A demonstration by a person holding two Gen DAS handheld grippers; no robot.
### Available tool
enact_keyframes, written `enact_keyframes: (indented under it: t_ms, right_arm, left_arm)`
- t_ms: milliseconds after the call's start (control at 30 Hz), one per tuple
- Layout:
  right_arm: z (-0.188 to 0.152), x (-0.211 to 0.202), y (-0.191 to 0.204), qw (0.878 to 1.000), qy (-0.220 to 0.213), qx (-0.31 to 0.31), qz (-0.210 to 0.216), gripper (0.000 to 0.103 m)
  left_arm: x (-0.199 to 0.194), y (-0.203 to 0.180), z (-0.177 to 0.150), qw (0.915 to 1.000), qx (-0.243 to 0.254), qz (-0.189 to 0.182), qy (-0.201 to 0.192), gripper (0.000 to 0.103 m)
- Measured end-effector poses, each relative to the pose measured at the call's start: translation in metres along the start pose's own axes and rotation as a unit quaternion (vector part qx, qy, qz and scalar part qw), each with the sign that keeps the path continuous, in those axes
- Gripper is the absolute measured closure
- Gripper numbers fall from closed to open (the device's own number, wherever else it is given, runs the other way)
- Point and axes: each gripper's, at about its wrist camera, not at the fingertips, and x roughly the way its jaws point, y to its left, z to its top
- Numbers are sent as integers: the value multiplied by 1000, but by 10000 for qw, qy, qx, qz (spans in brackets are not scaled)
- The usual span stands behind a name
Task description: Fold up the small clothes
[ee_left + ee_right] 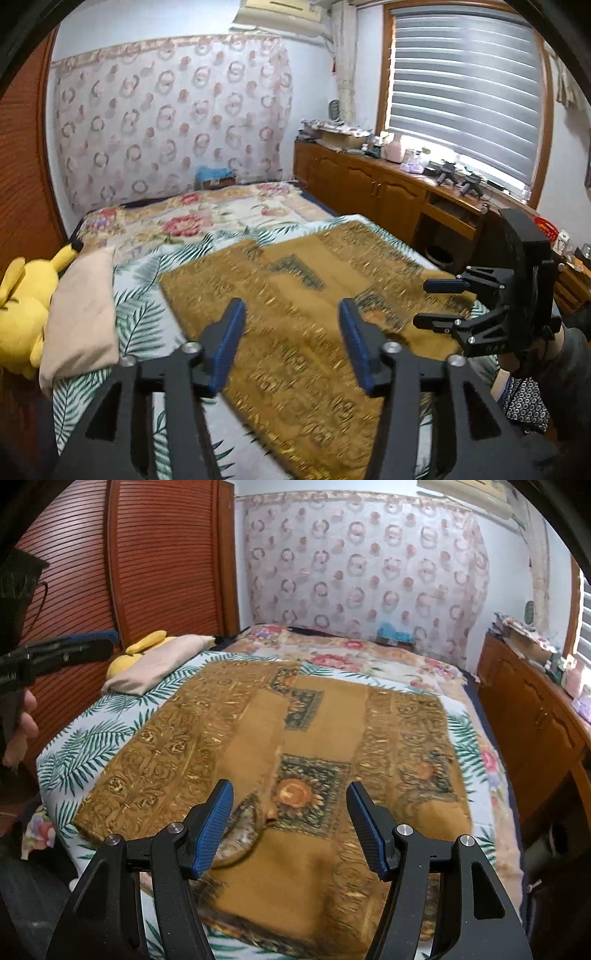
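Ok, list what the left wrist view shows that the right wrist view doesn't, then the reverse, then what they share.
Only the left wrist view: the window blind, the air conditioner, and the right gripper seen from the side, its jaws open and nothing between them.

Only the right wrist view: the slatted wooden door and the left gripper at the left edge.

Both: the brown patterned cloth lying on the palm-leaf sheet, the beige pillow, the yellow plush toy and the wooden cabinets.
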Motion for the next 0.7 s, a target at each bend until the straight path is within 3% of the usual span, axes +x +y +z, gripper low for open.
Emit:
enact_keyframes:
  t_ms: [267,500,600,700]
  right_arm:
    - [4,49,8,9986,445,-11,270,38]
    - [2,83,18,9948,905,-140,436,45]
    - [2,87,24,9941,953,-224,468,51]
    - [3,86,30,9934,943,-317,564,65]
  left_arm:
    - [8,23,-34,9990,-214,259,303,47]
    - [10,33,-50,9982,-358,268,405,47]
    - [11,35,-54,9978,-403,270,443,47]
    - [12,37,-57,9977,-436,254,455,47]
